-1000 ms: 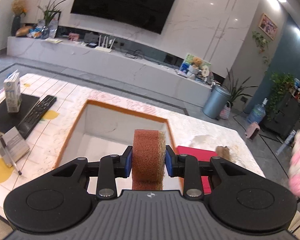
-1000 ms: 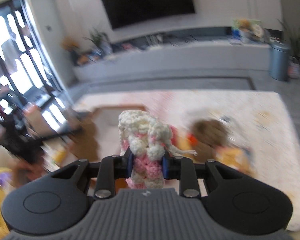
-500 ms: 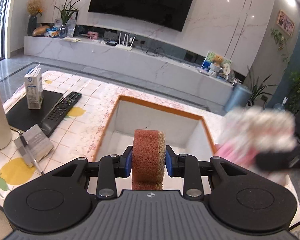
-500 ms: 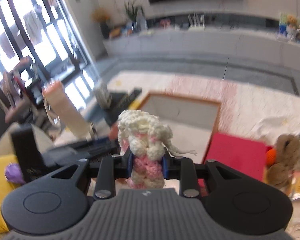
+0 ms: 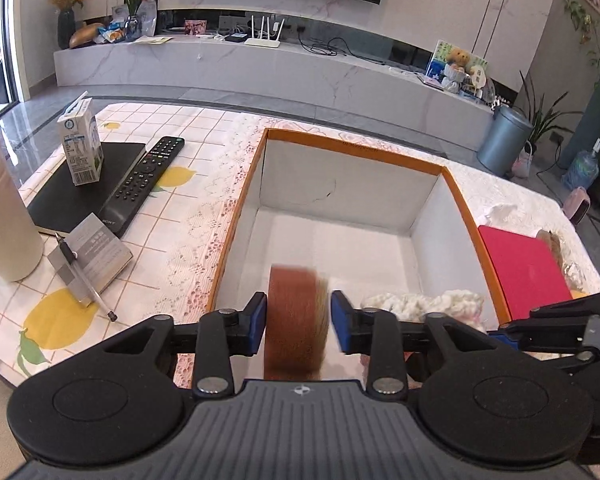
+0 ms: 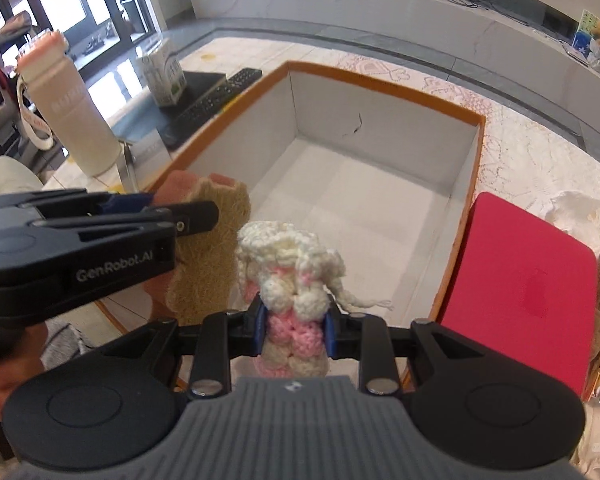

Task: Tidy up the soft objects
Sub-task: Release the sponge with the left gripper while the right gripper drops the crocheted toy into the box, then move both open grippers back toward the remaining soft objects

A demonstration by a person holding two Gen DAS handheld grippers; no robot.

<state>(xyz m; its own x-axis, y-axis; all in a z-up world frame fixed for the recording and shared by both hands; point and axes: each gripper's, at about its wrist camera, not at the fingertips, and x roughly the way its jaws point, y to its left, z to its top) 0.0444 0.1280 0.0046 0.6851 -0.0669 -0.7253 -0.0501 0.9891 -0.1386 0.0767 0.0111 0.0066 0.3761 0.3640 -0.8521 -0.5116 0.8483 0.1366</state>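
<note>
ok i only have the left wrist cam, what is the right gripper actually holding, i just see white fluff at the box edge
observer: The right gripper is shut on a pink and white crochet toy, over the near end of the box.
operator: and my brown thing, what does it look like side on
observer: The brown plush is a flat paw shape with pink pads at its top. The left gripper has just been opening its jaws around it.
operator: the bottle top is cut off for me
observer: The bottle has a pink cap and a carry strap.
</note>
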